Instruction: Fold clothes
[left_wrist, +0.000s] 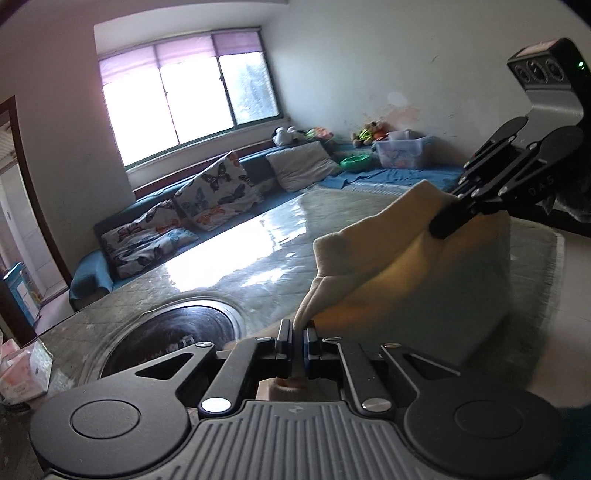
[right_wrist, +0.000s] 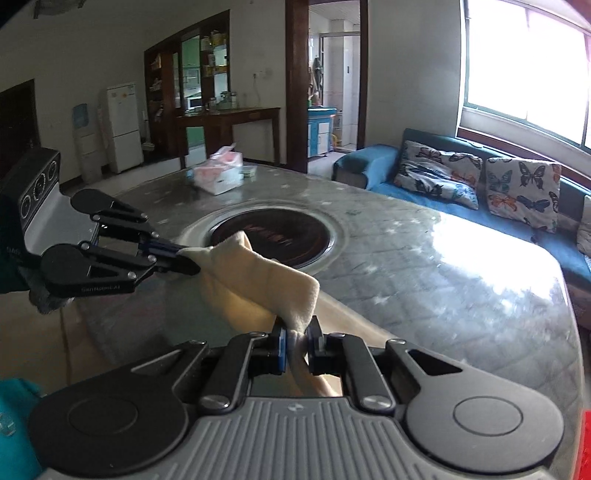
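Left wrist view.
- My left gripper (left_wrist: 298, 345): near centre, jaws clamped on an edge of the cloth (left_wrist: 373, 254).
- Cloth: cream, fleecy, lifted above the tabletop (left_wrist: 229, 251); it spans from my left gripper up and right to my right gripper (left_wrist: 448, 218), sagging between them.
- Right gripper: far right, jaws pressed together on the cloth's other edge.
- Tabletop: glossy, quilted pattern under a clear cover, strong window glare; a dark round inset (left_wrist: 177, 332) lies near left.
- Tissue pack (left_wrist: 22, 369): at the near left edge of the tabletop.
- Sofa (left_wrist: 96, 273): blue, beyond the tabletop under the window (left_wrist: 188, 99), carrying butterfly cushions (left_wrist: 218, 192) and a grey cushion (left_wrist: 303, 166).
- Far right along the wall: a green bowl (left_wrist: 355, 161), a clear bin (left_wrist: 404, 149), soft toys (left_wrist: 369, 133).

Right wrist view.
- Right gripper (right_wrist: 298, 345): near centre, jaws clamped on the cloth (right_wrist: 258, 280), which bunches between the pads.
- Left gripper (right_wrist: 184, 258): at left, jaws closed on the cloth's far corner.
- Cloth: held clear of the tabletop (right_wrist: 443, 266), in front of the inset (right_wrist: 273, 240).
- Tissue pack (right_wrist: 219, 173): on the far side of the tabletop.
- Sofa (right_wrist: 369, 166) with cushions (right_wrist: 521, 192): at right, under the window (right_wrist: 524, 62).
- Fridge (right_wrist: 123, 127) and a dark shelf unit (right_wrist: 199, 74): against the far wall.
- Teal sleeve (right_wrist: 14, 424): near left edge.
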